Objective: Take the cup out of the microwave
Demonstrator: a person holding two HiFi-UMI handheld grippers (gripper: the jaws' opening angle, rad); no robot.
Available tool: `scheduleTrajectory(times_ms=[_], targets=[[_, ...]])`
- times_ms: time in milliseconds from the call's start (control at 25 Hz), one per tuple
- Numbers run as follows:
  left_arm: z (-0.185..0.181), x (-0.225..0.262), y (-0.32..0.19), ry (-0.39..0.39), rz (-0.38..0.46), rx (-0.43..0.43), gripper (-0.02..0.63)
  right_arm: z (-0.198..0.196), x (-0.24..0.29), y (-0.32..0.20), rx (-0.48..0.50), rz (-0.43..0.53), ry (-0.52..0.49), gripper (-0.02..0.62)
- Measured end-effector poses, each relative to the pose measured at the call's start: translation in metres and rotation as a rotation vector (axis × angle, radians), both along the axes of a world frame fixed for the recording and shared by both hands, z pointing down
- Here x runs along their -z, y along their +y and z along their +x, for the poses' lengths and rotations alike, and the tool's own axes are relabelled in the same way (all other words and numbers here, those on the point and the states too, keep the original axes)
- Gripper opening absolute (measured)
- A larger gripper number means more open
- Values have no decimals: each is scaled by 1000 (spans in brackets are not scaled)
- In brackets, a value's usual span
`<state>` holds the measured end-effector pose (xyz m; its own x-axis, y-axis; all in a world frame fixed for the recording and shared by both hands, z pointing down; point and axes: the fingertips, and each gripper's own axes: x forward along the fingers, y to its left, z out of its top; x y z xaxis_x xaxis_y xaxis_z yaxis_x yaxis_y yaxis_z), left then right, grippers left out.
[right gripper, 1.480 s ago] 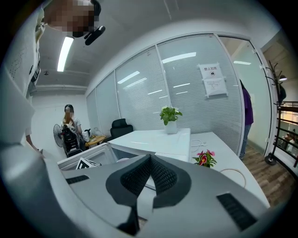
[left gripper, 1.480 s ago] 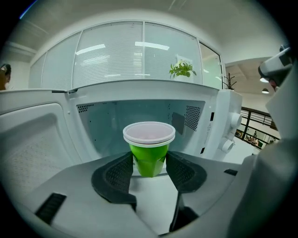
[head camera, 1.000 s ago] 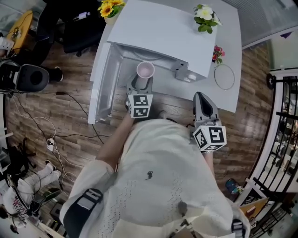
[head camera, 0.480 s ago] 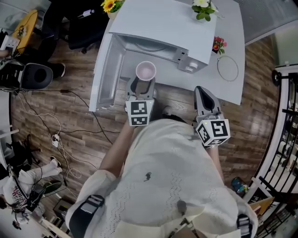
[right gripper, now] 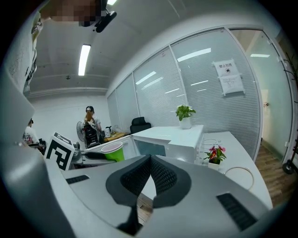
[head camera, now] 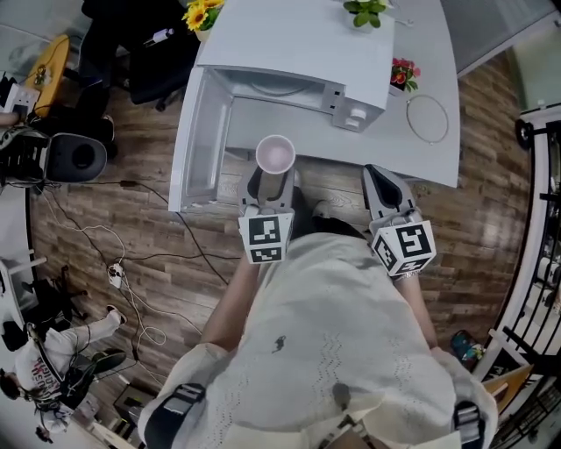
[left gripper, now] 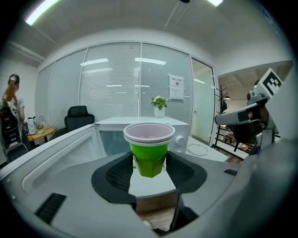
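A green cup [left gripper: 149,155] with a pale pink inside [head camera: 274,155] is upright between the pads of my left gripper [head camera: 273,178], which is shut on its lower half. It hangs in front of the white microwave [head camera: 294,48], outside the cavity and over the front edge of the white table [head camera: 438,158]. The microwave door [head camera: 197,140] stands open to the left. My right gripper [head camera: 380,178] is shut and empty, to the right of the cup; in the right gripper view its pads [right gripper: 139,179] meet with nothing between them, and the cup [right gripper: 113,151] shows at the left.
On the table lie a thin wire ring [head camera: 427,119], a small pot of red flowers [head camera: 402,74] and a white-flowered plant [head camera: 365,9]. Sunflowers [head camera: 202,14] stand at the back left. Cables [head camera: 114,254], a round black device [head camera: 74,156] and a black chair [head camera: 140,44] are on the floor at the left.
My left gripper has drawn the cup back out of the microwave toward the person and a little upward. The right gripper has shifted slightly and stays shut.
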<state>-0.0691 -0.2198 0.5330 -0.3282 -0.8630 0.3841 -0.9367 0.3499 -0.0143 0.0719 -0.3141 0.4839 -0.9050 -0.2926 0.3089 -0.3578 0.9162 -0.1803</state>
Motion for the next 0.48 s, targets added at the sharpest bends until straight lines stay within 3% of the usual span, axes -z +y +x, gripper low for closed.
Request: scheduleTrajectory(times_ms=[480], targets=[[12, 14, 8, 13, 19, 21, 244, 10, 7, 0, -7, 17, -19, 9]])
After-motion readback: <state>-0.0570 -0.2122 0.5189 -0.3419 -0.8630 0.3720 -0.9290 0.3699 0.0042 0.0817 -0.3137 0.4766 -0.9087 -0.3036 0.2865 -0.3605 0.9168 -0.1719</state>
